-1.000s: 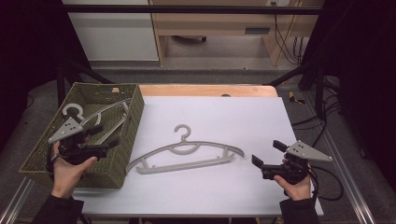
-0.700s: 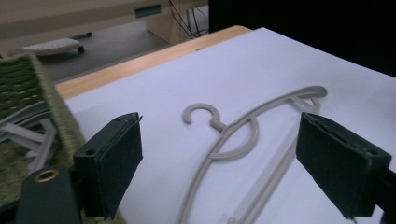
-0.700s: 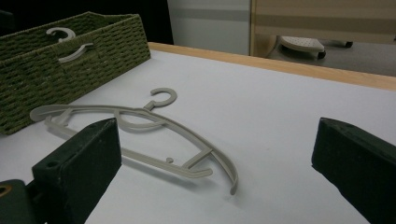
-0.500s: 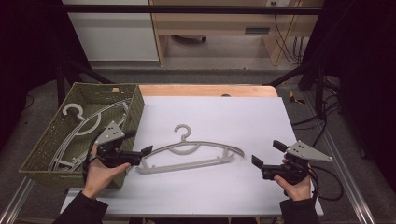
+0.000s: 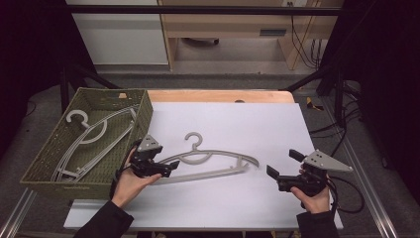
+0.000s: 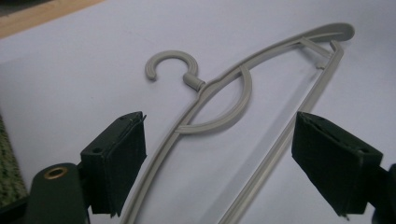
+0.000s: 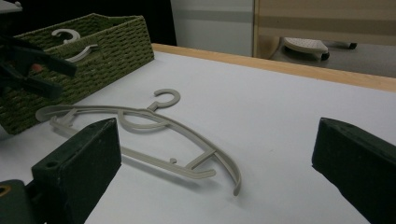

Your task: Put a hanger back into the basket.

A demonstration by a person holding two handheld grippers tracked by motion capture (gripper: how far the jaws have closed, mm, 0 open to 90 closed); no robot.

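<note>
A grey plastic hanger (image 5: 208, 159) lies flat on the white table top (image 5: 237, 124), hook pointing away from me. My left gripper (image 5: 168, 167) is at the hanger's left end, open. In the left gripper view the left gripper (image 6: 218, 119) has its jaws spread wide on either side of the hanger (image 6: 243, 88), not touching it. My right gripper (image 5: 284, 162) rests open near the table's front right, a short gap from the hanger's right end. In the right gripper view the right gripper (image 7: 218, 126) looks at the hanger (image 7: 140, 123) with nothing between its jaws.
A green woven basket (image 5: 64, 186) stands at the table's left edge, holding more grey hangers (image 5: 94, 134). It also shows in the right gripper view as the basket (image 7: 107, 42), behind the left gripper (image 7: 28, 65). A wooden strip (image 5: 218, 95) borders the far edge.
My left gripper has moved right, from over the basket to the left end of the hanger on the table. The right gripper and the hanger have stayed put.
</note>
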